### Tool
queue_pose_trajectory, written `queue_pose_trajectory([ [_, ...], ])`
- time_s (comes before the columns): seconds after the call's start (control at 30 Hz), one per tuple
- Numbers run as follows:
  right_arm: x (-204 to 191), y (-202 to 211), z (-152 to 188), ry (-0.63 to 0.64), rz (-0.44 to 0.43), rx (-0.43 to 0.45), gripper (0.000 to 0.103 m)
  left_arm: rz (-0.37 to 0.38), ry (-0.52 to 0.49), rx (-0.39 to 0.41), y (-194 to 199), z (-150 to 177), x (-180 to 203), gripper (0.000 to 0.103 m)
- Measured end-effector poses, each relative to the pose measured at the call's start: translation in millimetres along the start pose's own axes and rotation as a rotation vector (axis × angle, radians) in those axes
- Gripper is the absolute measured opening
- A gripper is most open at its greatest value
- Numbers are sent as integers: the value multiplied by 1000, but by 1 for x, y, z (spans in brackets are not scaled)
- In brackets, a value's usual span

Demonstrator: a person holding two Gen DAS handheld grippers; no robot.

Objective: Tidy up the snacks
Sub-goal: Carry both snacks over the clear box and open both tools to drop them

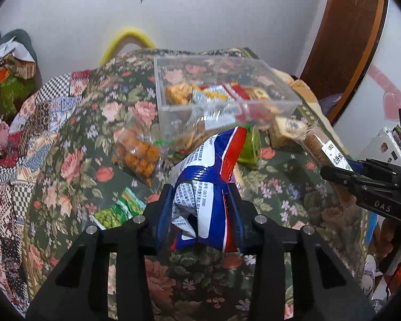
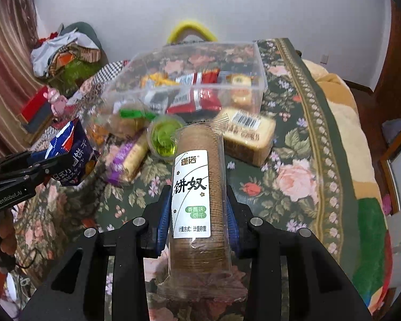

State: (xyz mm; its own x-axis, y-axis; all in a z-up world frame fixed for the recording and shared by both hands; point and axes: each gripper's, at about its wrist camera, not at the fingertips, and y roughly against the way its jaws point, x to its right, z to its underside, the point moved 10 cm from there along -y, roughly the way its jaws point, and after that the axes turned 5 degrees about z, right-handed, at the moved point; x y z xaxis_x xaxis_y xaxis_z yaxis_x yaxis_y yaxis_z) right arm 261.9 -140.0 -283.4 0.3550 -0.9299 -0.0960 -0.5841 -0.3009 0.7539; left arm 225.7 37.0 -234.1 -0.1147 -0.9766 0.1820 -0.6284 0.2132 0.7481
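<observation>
Two grippers, both loaded. Left gripper (image 1: 200, 200) pinches a crumpled blue, red and white snack bag (image 1: 208, 171) between its blue pads; bag held above the floral cloth (image 1: 66, 139), loose upper end leaning forward toward the box. Right gripper (image 2: 199, 208) is clamped across a clear sleeve of round brown biscuits (image 2: 195, 187), white label up. Sleeve's long axis runs straight out along the fingers, far end pointing at the clear plastic box (image 2: 256, 61). Box sits directly ahead of both grippers, open top, already holding several packets. Between sleeve tip and box wall lie a green jelly cup (image 2: 163, 136) and a wrapped cake slab (image 2: 250, 133), so the sleeve must pass over them, not through. Judgement: right hand is the better lined up, since its load already points at the opening; a lift over the near rim and a tilt downward should seat the sleeve lengthwise. Left bag is soft, and can drop in afterward from the left side. Loose packets of orange puffs (image 1: 139, 157) and green peas (image 1: 115, 214) remain on the cloth.
</observation>
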Motion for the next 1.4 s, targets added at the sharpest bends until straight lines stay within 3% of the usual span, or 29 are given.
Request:
queue_pose_trajectory([
  [0.33, 5, 16, -41, -9, -2, 89, 34, 27, -2, 93, 23, -48, 9, 39],
  [0.67, 14, 20, -91, -15, 4, 173, 34, 20, -32, 162, 15, -102, 18, 39],
  [1.2, 16, -33, -147, 5, 5, 175, 34, 14, -28, 132, -68, -159, 33, 39],
  [1.4, 27, -60, -159, 12, 17, 146, 34, -41, -38, 112, -97, -175, 22, 39],
])
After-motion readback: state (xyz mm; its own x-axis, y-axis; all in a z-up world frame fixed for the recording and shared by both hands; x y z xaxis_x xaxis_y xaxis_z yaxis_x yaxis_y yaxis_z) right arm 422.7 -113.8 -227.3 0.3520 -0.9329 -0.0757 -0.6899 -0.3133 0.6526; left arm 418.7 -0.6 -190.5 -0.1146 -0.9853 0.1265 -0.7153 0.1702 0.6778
